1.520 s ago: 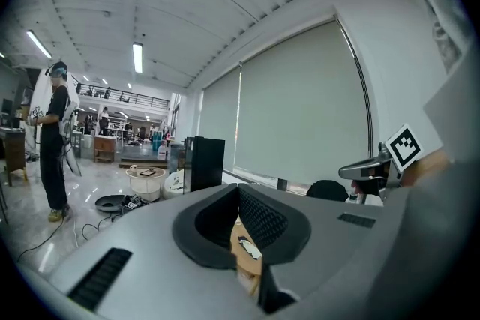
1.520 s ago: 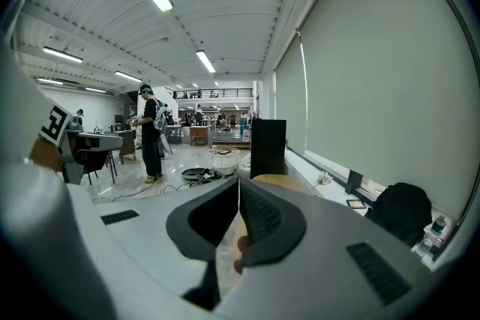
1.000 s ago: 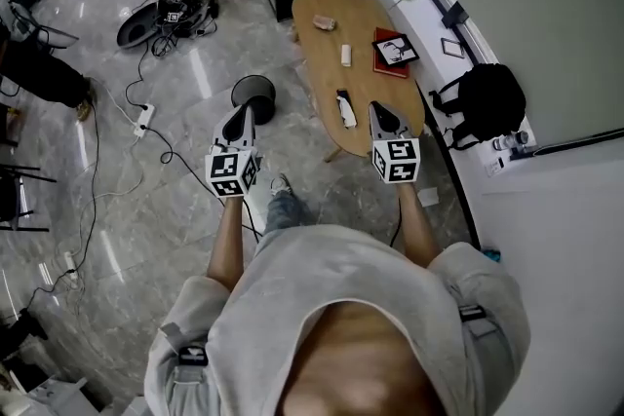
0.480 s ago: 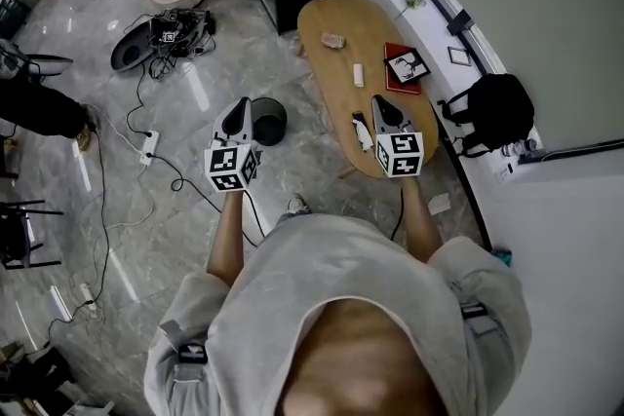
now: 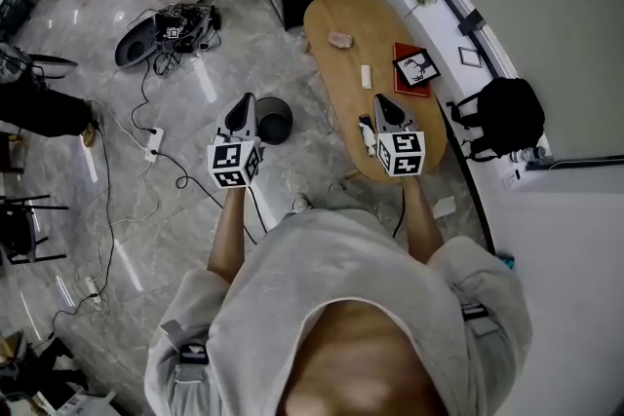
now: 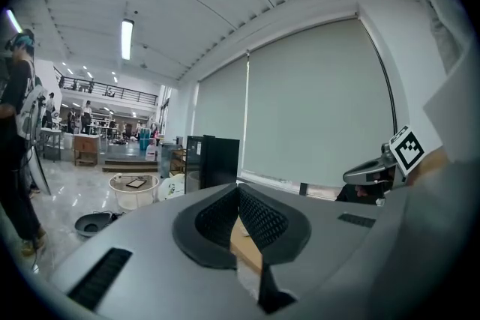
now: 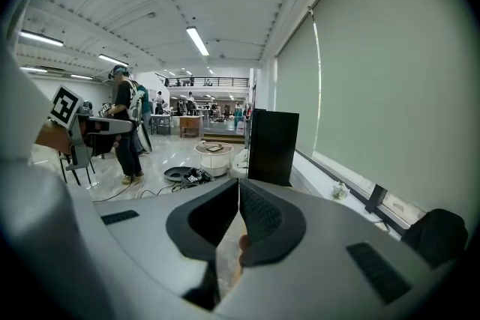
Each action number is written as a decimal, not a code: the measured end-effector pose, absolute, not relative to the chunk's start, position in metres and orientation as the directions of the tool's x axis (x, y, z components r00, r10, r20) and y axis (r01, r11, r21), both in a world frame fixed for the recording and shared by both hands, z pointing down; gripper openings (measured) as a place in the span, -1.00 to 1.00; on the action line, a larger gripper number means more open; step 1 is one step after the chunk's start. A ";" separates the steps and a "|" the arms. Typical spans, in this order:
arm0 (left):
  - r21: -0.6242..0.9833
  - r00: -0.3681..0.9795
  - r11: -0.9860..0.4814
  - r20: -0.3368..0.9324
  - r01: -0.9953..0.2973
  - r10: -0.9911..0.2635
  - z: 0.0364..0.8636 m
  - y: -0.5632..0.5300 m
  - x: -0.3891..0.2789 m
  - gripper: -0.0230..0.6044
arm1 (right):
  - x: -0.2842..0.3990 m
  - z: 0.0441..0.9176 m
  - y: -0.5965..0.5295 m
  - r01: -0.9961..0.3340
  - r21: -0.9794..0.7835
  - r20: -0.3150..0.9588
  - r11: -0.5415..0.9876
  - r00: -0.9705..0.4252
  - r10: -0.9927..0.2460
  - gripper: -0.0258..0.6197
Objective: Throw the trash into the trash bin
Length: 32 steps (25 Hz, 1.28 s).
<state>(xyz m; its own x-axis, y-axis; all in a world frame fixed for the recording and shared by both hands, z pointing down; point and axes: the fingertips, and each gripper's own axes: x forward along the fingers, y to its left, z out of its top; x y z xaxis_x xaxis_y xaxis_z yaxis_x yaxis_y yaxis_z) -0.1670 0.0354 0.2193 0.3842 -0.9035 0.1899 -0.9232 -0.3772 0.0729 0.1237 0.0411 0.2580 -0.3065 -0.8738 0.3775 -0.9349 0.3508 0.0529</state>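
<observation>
In the head view the nearest trash [image 5: 367, 133], a white piece lying lengthwise on the table [image 5: 336, 10], sits just left of your right gripper [image 5: 382, 102], with the trash bin [image 5: 274, 120] beside your left gripper [image 5: 244, 102]. The left gripper view shows its jaws together, empty. The right gripper view shows the same, so open them first.
</observation>
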 end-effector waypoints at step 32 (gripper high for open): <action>0.185 0.324 -0.266 0.504 -0.946 -0.801 0.415 0.056 -0.074 -0.87 | 0.197 0.493 0.065 -0.926 -0.146 0.705 0.349 -0.345 -0.620 -0.82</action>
<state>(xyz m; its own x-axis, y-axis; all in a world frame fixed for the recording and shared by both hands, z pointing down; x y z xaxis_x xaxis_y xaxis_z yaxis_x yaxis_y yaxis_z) -0.0740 0.0557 0.4154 0.3241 -0.8005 0.5041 -0.9459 -0.2663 0.1852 0.1970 0.0651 0.4931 -0.3447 -0.6199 0.7049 -0.9258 0.3488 -0.1460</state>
